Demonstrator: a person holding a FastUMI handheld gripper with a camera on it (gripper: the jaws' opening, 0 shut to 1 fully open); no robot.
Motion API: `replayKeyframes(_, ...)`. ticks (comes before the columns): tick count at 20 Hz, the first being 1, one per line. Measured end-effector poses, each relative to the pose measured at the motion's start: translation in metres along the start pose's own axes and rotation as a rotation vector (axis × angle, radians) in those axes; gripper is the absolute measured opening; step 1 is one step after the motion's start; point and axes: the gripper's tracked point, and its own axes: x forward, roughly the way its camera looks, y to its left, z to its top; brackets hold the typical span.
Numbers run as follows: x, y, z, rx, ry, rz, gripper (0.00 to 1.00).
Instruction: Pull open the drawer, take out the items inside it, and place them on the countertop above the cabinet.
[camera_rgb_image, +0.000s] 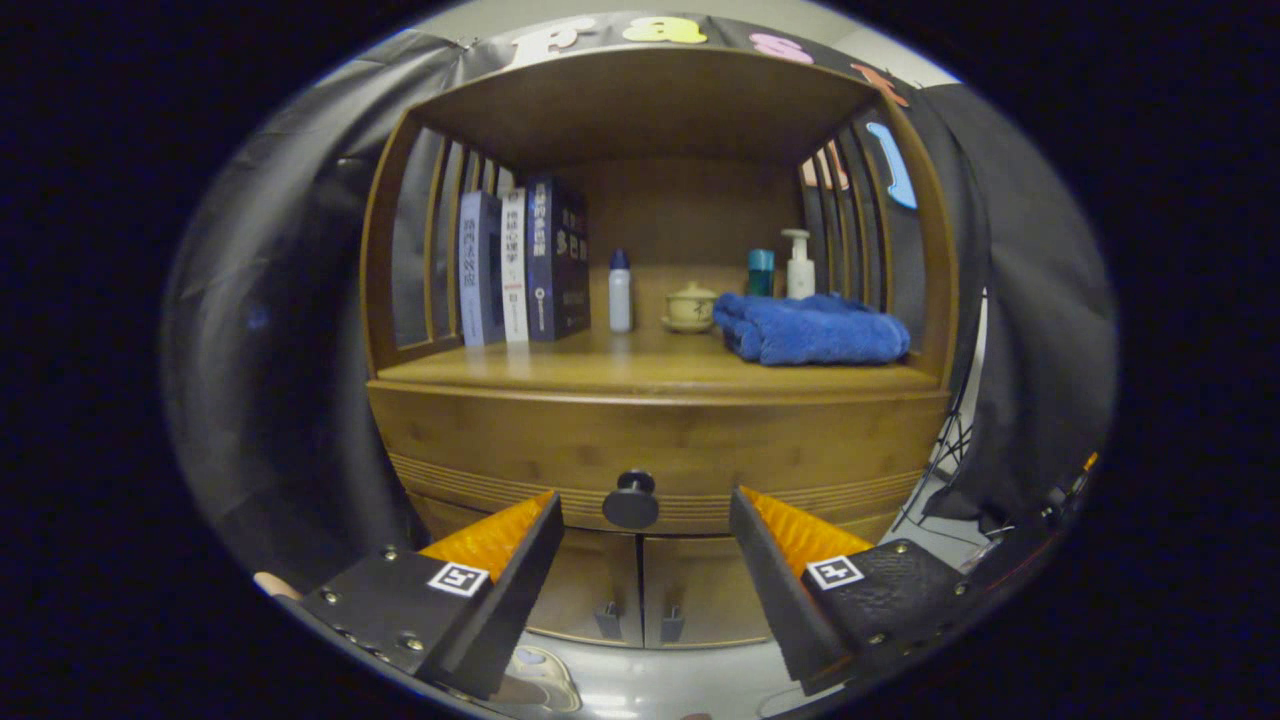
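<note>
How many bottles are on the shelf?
3 bottles: a white bottle with a blue cap beside the books, a teal bottle and a white pump bottle behind the blue towel. More may hide behind the towel. The gripper has its jaws open, short of the drawer knob.

The claw (645, 545) is held level, facing straight ahead. Its fingers (500, 560) are spread wide apart, with nothing gripped.

Your tongs (645, 530) stand spread apart, with the round dark drawer knob (631, 499) between them, on the shut wooden drawer (660, 445); a folded blue towel (812, 329) lies on the bench (600, 368) above.
</note>
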Motion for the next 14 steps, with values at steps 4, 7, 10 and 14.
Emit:
replayKeyframes(4,0.028,0.005,-0.006,-0.047,0.001,-0.022,0.82)
replayKeyframes(7,0.046,0.008,-0.008,-0.084,0.003,-0.034,0.73)
replayKeyframes(10,0.058,0.010,-0.014,-0.075,0.022,-0.047,0.47)
replayKeyframes(14,0.058,0.006,-0.014,-0.027,0.014,-0.075,0.41)
